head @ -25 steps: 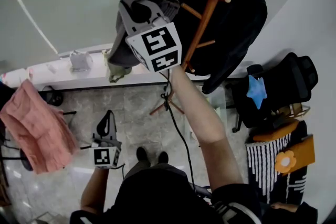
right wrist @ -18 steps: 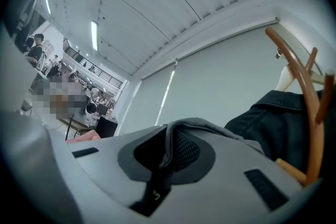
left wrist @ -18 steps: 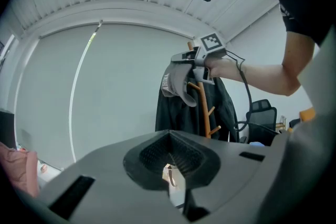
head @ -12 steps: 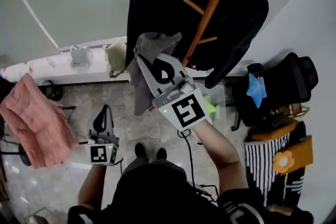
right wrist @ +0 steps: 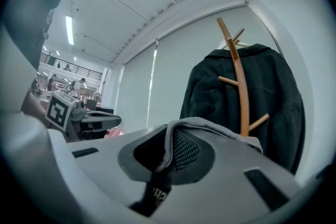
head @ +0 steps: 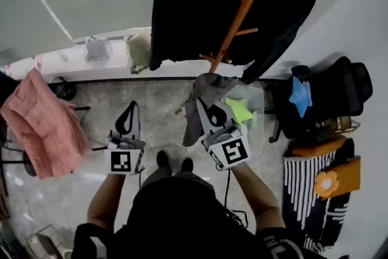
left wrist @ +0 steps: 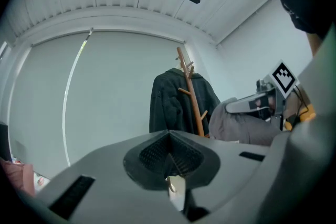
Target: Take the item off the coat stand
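A wooden coat stand (head: 242, 9) carries a black coat (head: 188, 9) at the top of the head view. My right gripper (head: 205, 108) is held low in front of the person, below and clear of the stand's pegs, shut on a grey cloth item (head: 203, 94) that hangs loose from its jaws. In the right gripper view the grey cloth (right wrist: 220, 131) drapes over the closed right gripper (right wrist: 168, 157), with the stand (right wrist: 239, 86) behind. My left gripper (head: 128, 121) is beside it at the left, shut and holding nothing (left wrist: 170, 157).
A pink cloth (head: 42, 130) hangs at the left. A white ledge (head: 66, 67) runs along the wall. A black chair (head: 339, 94) with a blue star cushion (head: 297, 100), a green star (head: 239, 109) and a striped bag (head: 312, 191) are at the right.
My right gripper has come down from the stand's pegs toward the person, bringing the grey cloth item away from the stand. The left gripper has barely moved.
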Demonstrator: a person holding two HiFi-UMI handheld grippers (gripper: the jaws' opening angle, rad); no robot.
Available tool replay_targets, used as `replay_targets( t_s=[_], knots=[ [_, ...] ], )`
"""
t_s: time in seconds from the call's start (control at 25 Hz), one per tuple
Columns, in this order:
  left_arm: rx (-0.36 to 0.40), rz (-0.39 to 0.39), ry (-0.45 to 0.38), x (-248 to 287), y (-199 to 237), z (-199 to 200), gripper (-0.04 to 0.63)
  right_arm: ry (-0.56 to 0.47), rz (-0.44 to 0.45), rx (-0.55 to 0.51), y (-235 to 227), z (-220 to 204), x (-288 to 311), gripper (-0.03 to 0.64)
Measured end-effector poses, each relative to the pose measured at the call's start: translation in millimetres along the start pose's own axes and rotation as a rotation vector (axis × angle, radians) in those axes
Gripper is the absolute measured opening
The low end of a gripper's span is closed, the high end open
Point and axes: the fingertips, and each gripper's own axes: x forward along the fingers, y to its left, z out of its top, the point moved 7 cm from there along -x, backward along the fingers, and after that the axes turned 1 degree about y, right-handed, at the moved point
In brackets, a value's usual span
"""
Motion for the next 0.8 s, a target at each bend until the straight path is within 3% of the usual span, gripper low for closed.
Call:
replay_targets(
  t_s=[0.36, 0.8],
  knots=[
    [-0.041, -0.024, -0.017, 8, -17, -7, 0.025, 0.068, -0.072, 0.083, 3, -57, -45, 0.029],
    [-0.054, -0.025, -0.001, 9, -28, -16, 0.025, 0.102, -0.099, 0.035, 2, -73, -56, 0.029]
  ],
)
